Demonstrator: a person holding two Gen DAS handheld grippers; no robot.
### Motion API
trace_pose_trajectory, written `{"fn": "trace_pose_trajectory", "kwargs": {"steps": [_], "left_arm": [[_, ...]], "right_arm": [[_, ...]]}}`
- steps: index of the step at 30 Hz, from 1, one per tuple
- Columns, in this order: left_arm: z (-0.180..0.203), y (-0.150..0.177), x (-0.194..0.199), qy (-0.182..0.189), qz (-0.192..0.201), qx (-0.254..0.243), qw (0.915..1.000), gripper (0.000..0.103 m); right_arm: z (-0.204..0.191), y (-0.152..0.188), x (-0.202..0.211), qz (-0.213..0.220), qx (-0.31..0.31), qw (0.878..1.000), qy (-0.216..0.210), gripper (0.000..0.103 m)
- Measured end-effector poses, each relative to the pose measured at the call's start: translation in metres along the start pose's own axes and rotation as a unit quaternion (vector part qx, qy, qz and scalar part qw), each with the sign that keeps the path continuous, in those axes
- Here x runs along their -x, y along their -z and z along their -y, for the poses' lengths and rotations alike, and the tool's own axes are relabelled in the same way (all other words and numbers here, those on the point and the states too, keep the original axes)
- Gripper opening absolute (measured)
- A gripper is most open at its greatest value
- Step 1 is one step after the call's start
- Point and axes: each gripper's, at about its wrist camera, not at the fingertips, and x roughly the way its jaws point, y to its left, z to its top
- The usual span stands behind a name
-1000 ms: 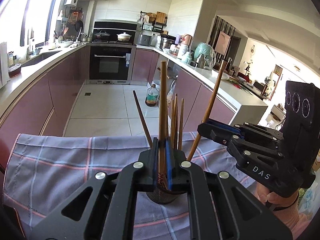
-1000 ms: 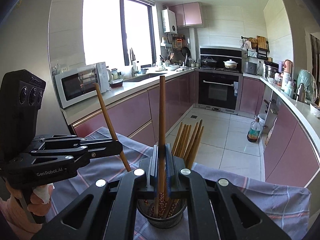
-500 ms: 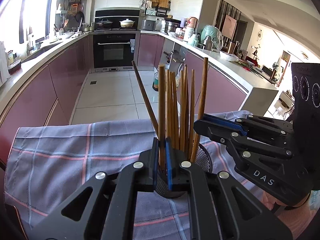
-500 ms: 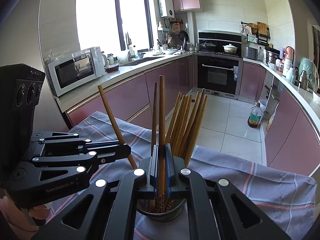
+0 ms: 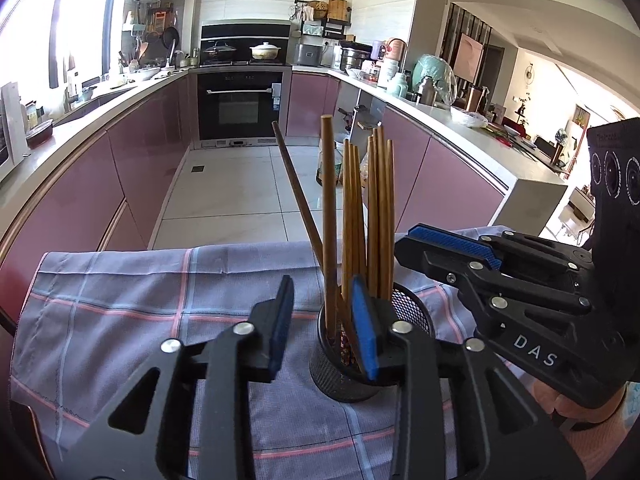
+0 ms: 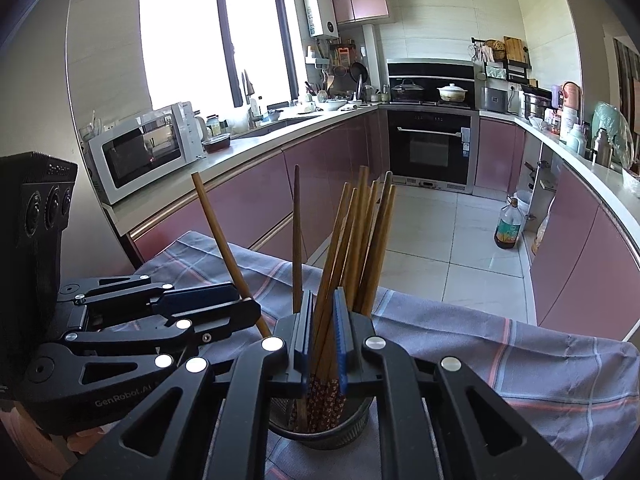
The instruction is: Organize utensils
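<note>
The left gripper (image 5: 322,326) has just been opening, its blue-padded jaws apart and clear of the tall brown wooden chopstick (image 5: 329,216) standing between them in the black mesh cylindrical holder (image 5: 408,306). The right gripper (image 6: 323,330) has also just parted slightly, chopsticks loose between its pads. The holder rests on a grey checked cloth (image 5: 120,304).

Chopsticks (image 6: 348,248) upright in mesh holder (image 6: 320,432), plaid cloth (image 6: 500,360)
</note>
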Motion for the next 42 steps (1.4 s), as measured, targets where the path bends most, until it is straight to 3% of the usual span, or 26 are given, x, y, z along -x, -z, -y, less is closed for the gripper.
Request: {"fn": "trace_pose_trajectory", "kwargs": {"steps": [3,6,12,16,18,23,28,42], "left_arm": [[-0.002,0.002,0.002,0.002,0.003,0.004,1.0000,0.035],[-0.003,0.005,0.004,-0.004,0.007,0.002,1.0000,0.039],[-0.006,0.014,0.017,-0.020,0.026,0.006,0.9995,0.053],[-0.014,0.025,0.029,-0.038,0.043,0.014,0.9982,0.072],[-0.017,0.032,0.035,-0.048,0.050,0.015,0.9975,0.076],[-0.027,0.051,0.052,-0.077,0.076,0.020,0.9940,0.096],[-0.035,0.073,0.072,-0.103,0.103,0.024,0.9890,0.097],[-0.028,0.101,0.107,-0.136,0.150,0.020,0.9791,0.097]], "right_arm": [[0.002,0.001,0.002,0.002,-0.006,1.000,-0.003,0.021],[0.001,0.004,0.001,0.001,-0.006,1.000,-0.005,0.023],[-0.001,0.012,0.006,0.007,-0.011,1.000,-0.006,0.039],[0.003,0.020,0.009,0.011,-0.027,1.000,-0.006,0.058],[0.000,0.026,0.009,0.009,-0.024,1.000,-0.006,0.061],[-0.010,0.036,0.014,0.019,-0.018,1.000,-0.002,0.073],[-0.019,0.049,0.022,0.042,-0.011,0.999,0.009,0.091],[-0.046,0.076,0.043,0.085,0.007,0.996,0.032,0.096]]}}
